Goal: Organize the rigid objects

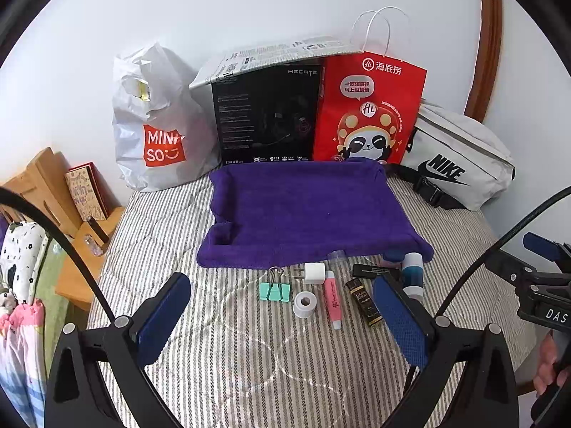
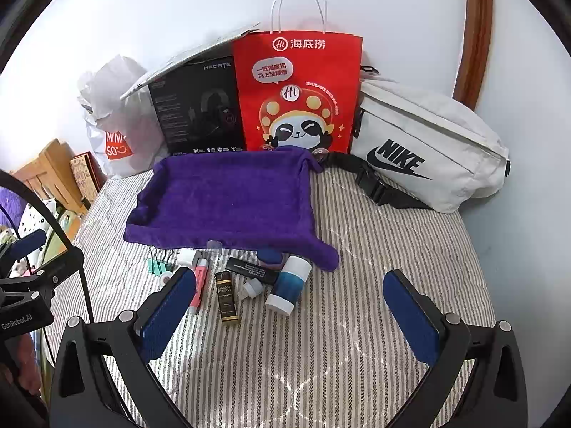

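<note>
Small rigid items lie in a row on the striped bed in front of a purple towel-lined tray (image 1: 307, 210) (image 2: 228, 196). From the left: a mint binder clip (image 1: 274, 289) (image 2: 158, 264), a white charger plug (image 1: 314, 274) (image 2: 186, 256), a white tape roll (image 1: 305, 304), a pink tube (image 1: 332, 299) (image 2: 199, 285), a black-gold box (image 1: 365, 301) (image 2: 226, 296), a black bar (image 2: 251, 270) and a blue-white bottle (image 2: 289, 285) (image 1: 413, 274). My left gripper (image 1: 282, 310) is open, hovering before the items. My right gripper (image 2: 289, 306) is open too, nearer the bottle.
Against the wall stand a white Miniso bag (image 1: 157, 132), a black headset box (image 1: 266, 114), a red paper bag (image 1: 371, 107) (image 2: 299, 92) and a white Nike waist bag (image 1: 456, 164) (image 2: 428, 149). A wooden bedside stand (image 1: 46, 185) is at the left.
</note>
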`<act>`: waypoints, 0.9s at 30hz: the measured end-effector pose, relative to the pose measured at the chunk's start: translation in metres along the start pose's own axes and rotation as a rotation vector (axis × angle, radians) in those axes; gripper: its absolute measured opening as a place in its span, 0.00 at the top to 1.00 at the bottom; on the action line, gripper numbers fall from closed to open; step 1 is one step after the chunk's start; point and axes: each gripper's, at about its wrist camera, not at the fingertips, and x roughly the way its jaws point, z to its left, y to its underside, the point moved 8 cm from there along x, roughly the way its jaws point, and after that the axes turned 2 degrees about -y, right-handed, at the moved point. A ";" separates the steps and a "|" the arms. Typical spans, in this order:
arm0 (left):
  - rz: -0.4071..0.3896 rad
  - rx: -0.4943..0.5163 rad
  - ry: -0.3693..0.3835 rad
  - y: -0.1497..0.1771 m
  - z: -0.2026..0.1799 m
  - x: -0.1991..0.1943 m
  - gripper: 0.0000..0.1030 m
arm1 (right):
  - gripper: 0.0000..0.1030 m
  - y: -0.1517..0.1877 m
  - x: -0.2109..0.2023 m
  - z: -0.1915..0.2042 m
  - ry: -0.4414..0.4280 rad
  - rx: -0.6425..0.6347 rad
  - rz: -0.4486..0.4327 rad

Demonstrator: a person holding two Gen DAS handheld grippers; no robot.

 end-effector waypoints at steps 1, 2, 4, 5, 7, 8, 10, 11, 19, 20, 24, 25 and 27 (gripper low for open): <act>0.001 0.001 0.001 0.000 0.000 0.000 0.00 | 0.00 0.000 0.000 0.000 0.000 0.000 0.000; 0.002 0.002 0.001 -0.001 -0.001 0.000 0.00 | 0.00 0.000 0.000 0.001 0.000 -0.001 -0.001; 0.001 0.003 0.000 -0.001 -0.001 0.000 0.00 | 0.00 0.000 -0.001 0.002 0.001 -0.005 -0.001; 0.002 0.004 0.000 -0.001 -0.001 0.000 0.00 | 0.00 0.000 -0.001 0.003 0.002 -0.007 -0.001; 0.002 0.002 0.001 0.000 -0.001 0.000 0.00 | 0.00 -0.001 -0.001 0.005 0.003 -0.009 -0.001; 0.002 0.004 0.003 0.000 0.000 0.000 0.00 | 0.00 -0.001 -0.001 0.005 0.001 -0.010 0.001; 0.003 0.003 0.002 0.000 0.000 0.000 0.00 | 0.00 -0.001 -0.001 0.006 0.003 -0.009 0.000; 0.003 0.004 0.003 0.000 0.000 0.000 0.00 | 0.00 -0.001 0.000 0.006 0.002 -0.010 0.001; 0.007 0.000 0.003 0.003 0.003 0.002 0.00 | 0.00 0.000 0.000 0.006 0.003 -0.012 0.003; 0.008 0.000 0.004 0.003 0.003 0.003 0.00 | 0.00 0.000 0.000 0.006 0.003 -0.013 0.004; 0.013 -0.002 0.003 0.004 0.005 0.004 0.00 | 0.00 0.000 0.000 0.007 0.003 -0.014 0.005; 0.013 -0.002 0.002 0.004 0.005 0.004 0.00 | 0.00 0.000 0.000 0.007 0.003 -0.014 0.005; 0.013 -0.001 0.003 0.005 0.005 0.004 0.00 | 0.00 0.000 0.000 0.007 0.003 -0.013 0.004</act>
